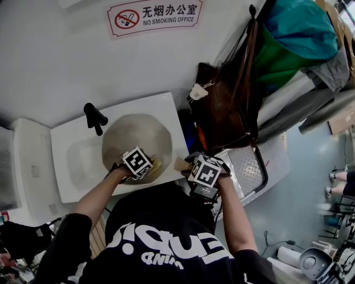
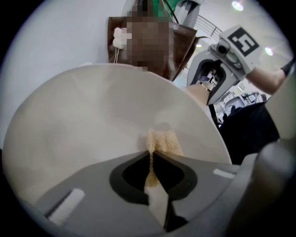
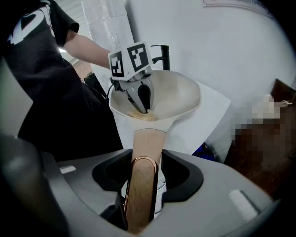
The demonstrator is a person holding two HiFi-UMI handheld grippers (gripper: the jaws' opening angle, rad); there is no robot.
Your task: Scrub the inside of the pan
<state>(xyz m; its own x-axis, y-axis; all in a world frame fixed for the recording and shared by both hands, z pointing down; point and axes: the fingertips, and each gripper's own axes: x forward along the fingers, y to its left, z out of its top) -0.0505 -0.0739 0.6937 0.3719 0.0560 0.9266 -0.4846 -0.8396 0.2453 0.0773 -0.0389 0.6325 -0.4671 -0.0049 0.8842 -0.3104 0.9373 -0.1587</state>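
Left gripper pinches a fuzzy yellow sponge in its fingers against the smooth cream pan; right gripper fingers clamp its wood-tone handle.

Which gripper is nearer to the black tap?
Left. The left gripper presses a yellow sponge inside the round beige pan, near the black tap; the right gripper holds the pan's tan handle, farther off.

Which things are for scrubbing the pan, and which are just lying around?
For the job: pan, its handle in the right gripper; scrub pad in the left gripper; sink underneath.

Just lying about: brown bag, no-smoking sign, hanging clothes.
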